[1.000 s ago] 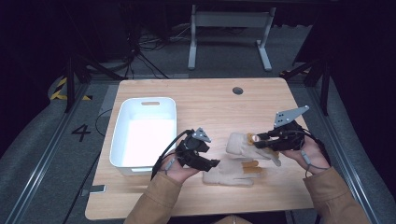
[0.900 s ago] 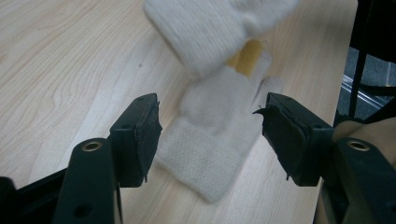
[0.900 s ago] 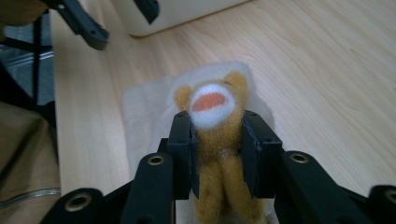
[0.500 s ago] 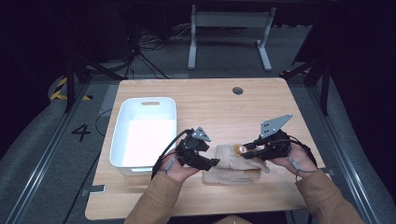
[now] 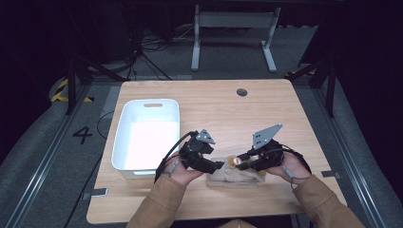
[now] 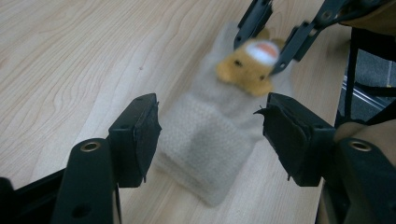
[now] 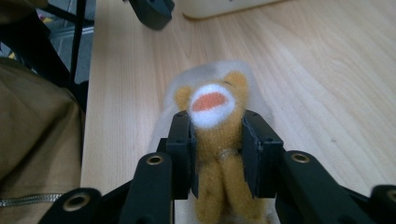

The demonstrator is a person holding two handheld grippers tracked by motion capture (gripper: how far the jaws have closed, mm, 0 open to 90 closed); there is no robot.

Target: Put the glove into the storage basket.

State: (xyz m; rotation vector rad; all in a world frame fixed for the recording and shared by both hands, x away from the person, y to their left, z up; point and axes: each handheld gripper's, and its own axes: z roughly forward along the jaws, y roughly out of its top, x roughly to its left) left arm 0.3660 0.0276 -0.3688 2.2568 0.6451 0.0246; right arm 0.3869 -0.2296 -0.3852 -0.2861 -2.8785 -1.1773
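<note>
- Nearest, at the lower middle of the high view, a beige knitted pouch (image 5: 235, 175) lies flat on the counter (image 5: 223, 107), its long axis running left to right across the frame, between the two hands.
- The right tongs (image 7: 217, 154) are clenched on a small orange plush toy (image 7: 215, 140): in the right gripper view both pads press its body just under the white-and-orange muzzle. The toy sits over the pouch, head towards the pouch's far end in that view (whether it already rests on the fabric, I cannot tell).
- The left tongs (image 6: 210, 135) are released; their jaws stand apart on either side of the pouch's near end in the left gripper view, pads clear of the knit, nothing grasped.
- The relation that matters: the toy lies along the pouch's long axis, and the right hand is the one on it, while the left tongs straddle the opposite end, ready (I judge) to pin or open the pouch.
- Farther off, at the left middle of the high view, a white bin (image 5: 147, 137) stands apart from the pouch.
- Against the earlier frames: the right tongs have come lower and leftward in the high view, bringing the toy onto the pouch; the left hand has kept its place.
</note>
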